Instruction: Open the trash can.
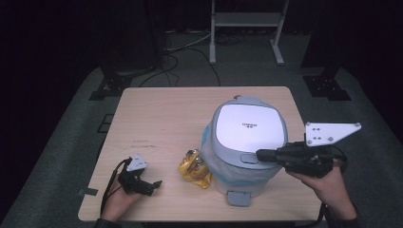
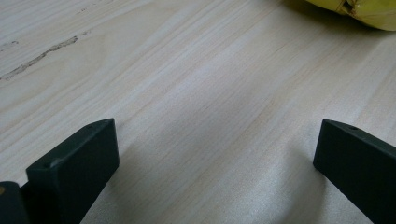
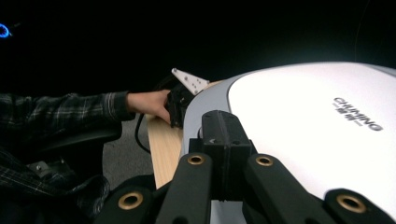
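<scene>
The wooden bench (image 1: 157, 118) carries a grey-and-white pedal bin (image 1: 244, 156) on its right half, standing upright with a plastic liner round its body and its white lid (image 1: 247, 126) down. A foot pedal (image 1: 238, 197) sticks out at the bin's near side, close to the bench's near edge. Just left of the bin's base lies a crumpled yellow wrapper (image 1: 195, 168), touching or nearly touching the liner.

The right gripper (image 1: 260, 154) comes in from the right, held roughly level, its jaws shut together with nothing between them. Their tip rests at the near edge of the lid, at the small latch tab (image 1: 250, 158) there; in the right gripper view the closed black jaws lie against the lid's rim. The step in hand looks like pressing or prodding that tab to get the lid open, probably so the wrapper can go in.

The left gripper (image 1: 153, 184) rests on the bench at the near left, well apart from the bin, its jaws wide apart and empty over bare wood, the wrapper ahead of them.

Next, the right jaws would need a firm push on the tab, then clearance for the lid to swing up.
</scene>
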Demonstrator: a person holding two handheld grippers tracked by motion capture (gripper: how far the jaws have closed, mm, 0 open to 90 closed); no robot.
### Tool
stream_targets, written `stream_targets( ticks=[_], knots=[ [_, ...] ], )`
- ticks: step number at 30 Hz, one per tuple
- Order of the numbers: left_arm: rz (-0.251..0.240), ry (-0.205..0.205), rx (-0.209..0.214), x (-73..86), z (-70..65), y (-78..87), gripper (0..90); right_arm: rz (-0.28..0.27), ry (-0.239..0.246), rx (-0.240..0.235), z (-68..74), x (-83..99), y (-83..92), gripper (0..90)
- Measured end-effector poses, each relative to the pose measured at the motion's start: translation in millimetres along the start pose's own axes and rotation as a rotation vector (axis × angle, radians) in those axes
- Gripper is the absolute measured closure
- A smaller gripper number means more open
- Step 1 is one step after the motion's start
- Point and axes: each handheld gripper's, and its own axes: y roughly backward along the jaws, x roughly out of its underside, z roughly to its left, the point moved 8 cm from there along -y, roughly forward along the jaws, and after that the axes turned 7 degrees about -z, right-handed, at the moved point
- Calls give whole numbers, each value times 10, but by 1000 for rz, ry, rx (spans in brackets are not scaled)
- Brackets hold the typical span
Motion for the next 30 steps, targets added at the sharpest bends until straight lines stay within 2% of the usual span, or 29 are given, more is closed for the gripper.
stream_targets(
  ticks=[4, 21, 25, 28, 30],
  knots=[
    [0, 0, 0, 0, 0, 0, 0, 34, 5, 20, 1, 43, -55, 900],
    [1, -1, 0, 1, 0, 0, 0, 65, 10, 44, 20, 74, -65, 900],
    [0, 0, 0, 0, 0, 0, 0, 48, 16, 43, 20, 57, -61, 900],
    [1, 0, 0, 0, 0, 0, 0, 15, 13, 43, 23, 14, -15, 855],
    [1, -1, 0, 1, 0, 0, 0, 10, 14, 61, 13, 0, 24, 845]
  ],
)
